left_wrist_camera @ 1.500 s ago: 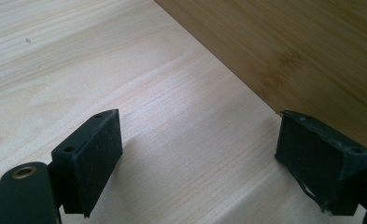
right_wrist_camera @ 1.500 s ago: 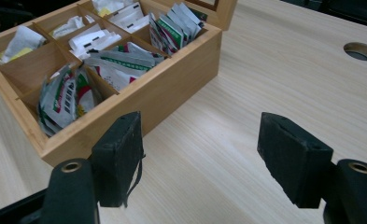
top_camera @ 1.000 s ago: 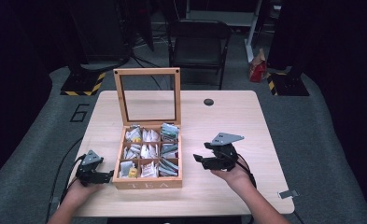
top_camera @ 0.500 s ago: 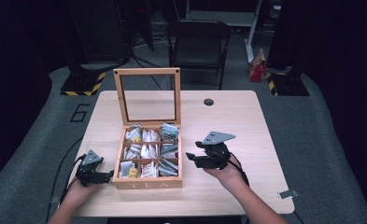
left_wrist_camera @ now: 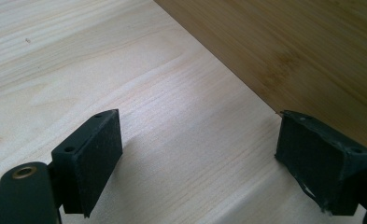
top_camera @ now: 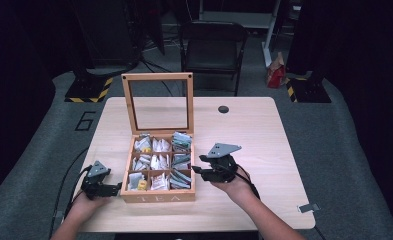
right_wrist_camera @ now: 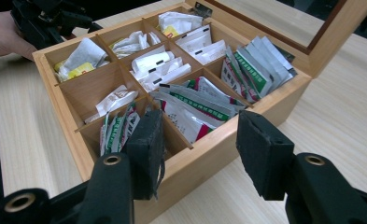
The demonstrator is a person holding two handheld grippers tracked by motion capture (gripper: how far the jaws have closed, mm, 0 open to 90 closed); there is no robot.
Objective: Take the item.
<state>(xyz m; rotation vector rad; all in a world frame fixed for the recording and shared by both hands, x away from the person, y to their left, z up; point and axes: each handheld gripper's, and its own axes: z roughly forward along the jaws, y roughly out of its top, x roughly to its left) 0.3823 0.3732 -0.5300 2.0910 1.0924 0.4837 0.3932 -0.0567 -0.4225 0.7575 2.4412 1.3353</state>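
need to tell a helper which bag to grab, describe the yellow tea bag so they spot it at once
On the table, find the open wooden tea box. Look in its front-left compartment, nearest the left gripper: the yellow tea bag is the only bright yellow packet among white and green ones.

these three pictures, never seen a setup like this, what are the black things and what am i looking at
No robot arm is here: a person sits at a wooden table and holds a hand tool in each hand, each ending in a two-jaw gripper. The high view looks down from above the person's side; the left gripper and the right gripper show there. The other two pictures come from small cameras that ride on each gripper, looking along its black jaws.

On the table stands a wooden tea box with its glass lid raised, its compartments full of tea bags. The left gripper rests open beside the box's wall. The right gripper is open at the box's edge. Neither holds anything.
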